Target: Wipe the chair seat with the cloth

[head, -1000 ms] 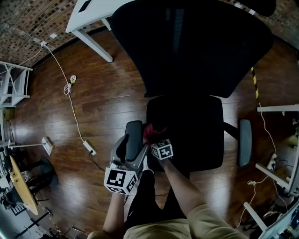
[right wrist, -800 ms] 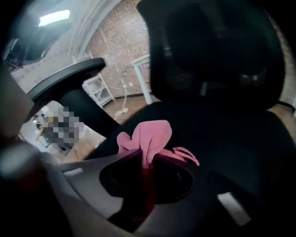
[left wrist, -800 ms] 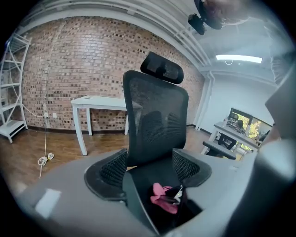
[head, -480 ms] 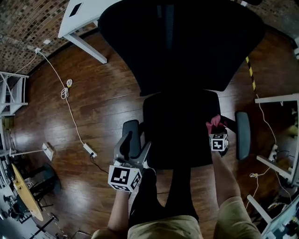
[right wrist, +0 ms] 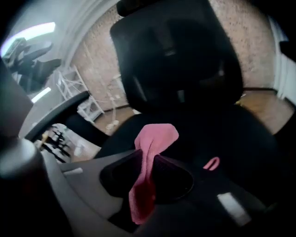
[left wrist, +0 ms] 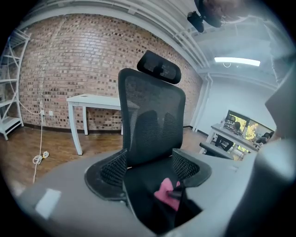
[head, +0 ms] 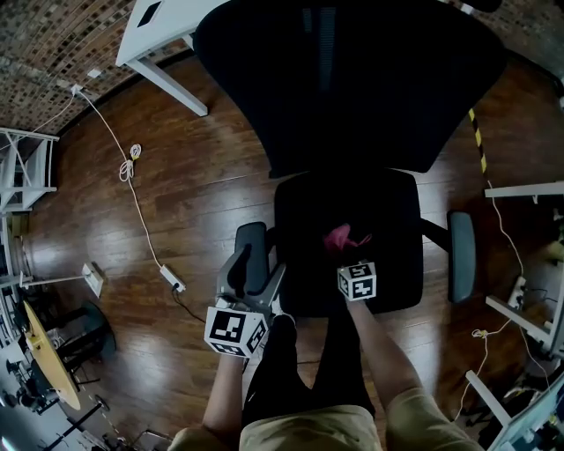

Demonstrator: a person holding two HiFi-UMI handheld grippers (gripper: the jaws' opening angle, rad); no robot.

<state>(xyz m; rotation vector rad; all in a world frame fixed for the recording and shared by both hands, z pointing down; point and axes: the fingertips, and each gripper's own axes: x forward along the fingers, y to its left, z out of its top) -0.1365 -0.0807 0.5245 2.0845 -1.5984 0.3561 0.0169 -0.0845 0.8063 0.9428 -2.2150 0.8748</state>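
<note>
While your right tool (right wrist: 147,172) grips the pink cloth (right wrist: 155,136) tight between its pads, the cloth sits over the middle of the chair seat (head: 388,220), a little toward the seat's front. None of the views shows whether it presses on the fabric.

Your left tool (left wrist: 148,171) waits off the seat's left front corner. Its jaws are spread wide and grip nothing. It hangs just beside the left armrest (head: 251,255), which stands between it and the seat.

The right armrest (head: 460,264) flanks the seat's other side. The tall mesh backrest (head: 344,79) closes off the seat's rear. Your legs (head: 304,370) stand at the seat's front edge.

Left of the seat, out on the wooden floor (head: 203,176), a white cable (head: 132,194) runs to a power strip (head: 170,279). A white counter (head: 167,18) stands beyond the seat's back left.

Only the right gripper view shows the cloth's tail hanging below the pads, and a small pink loop (right wrist: 211,163) on the seat beside them. Only the left gripper view shows the headrest (left wrist: 159,68) and the brick wall (left wrist: 69,69) behind the seat.
</note>
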